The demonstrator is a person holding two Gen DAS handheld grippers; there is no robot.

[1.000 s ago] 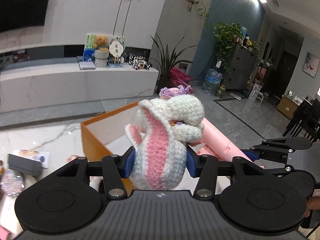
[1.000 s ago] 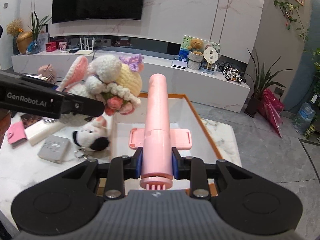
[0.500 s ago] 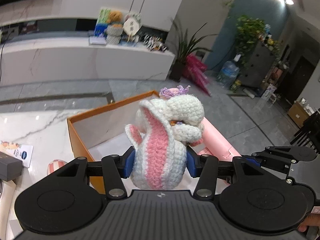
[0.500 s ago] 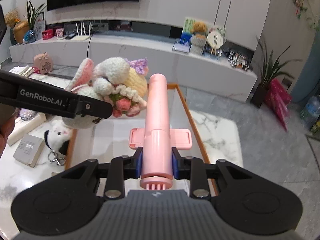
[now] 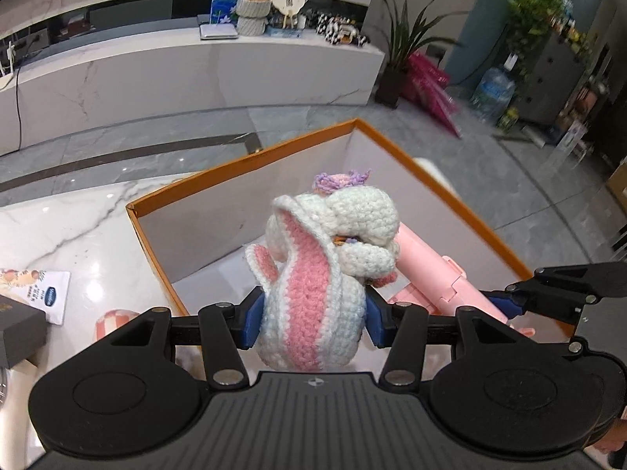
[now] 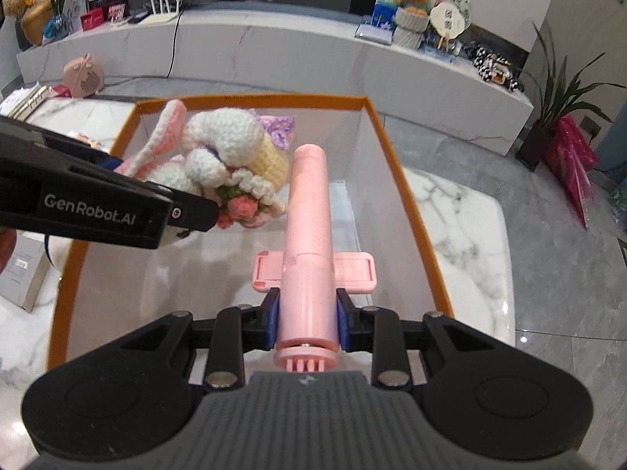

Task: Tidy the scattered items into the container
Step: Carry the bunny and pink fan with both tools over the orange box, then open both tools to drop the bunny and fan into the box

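The crochet bunny [image 5: 313, 293] sat clamped between the blue pads of the left gripper [image 5: 311, 319], its pink-lined ear up and its body hanging over the open box [image 5: 243, 158]. The pink stick [image 6: 307, 243] was gripped near its butt end by the right gripper [image 6: 307, 319], with its folding clamp plate just ahead of the pads. Both sets of fingers were closed narrowly on their loads, neither one slack.

The stick's long axis ran straight forward from the right fingers, toward the box's far wall, and it lay roughly parallel to the box's long sides, so it looked likely to fit lengthwise without turning. From the right wrist view, the bunny hung to the left of the stick's tip and very close to it; whether they touched could not be told. Both loads were above the white floor of the box, inside its orange rim, and the floor under them appeared bare.

Neither item was set down yet. The bunny, soft and compact, would probably drop safely from where it hung. The stick, rigid and long, would need lowering first.

Around the box lay the marble table [image 6: 462, 211], with a grey carton [image 6: 23, 270] at its left edge.
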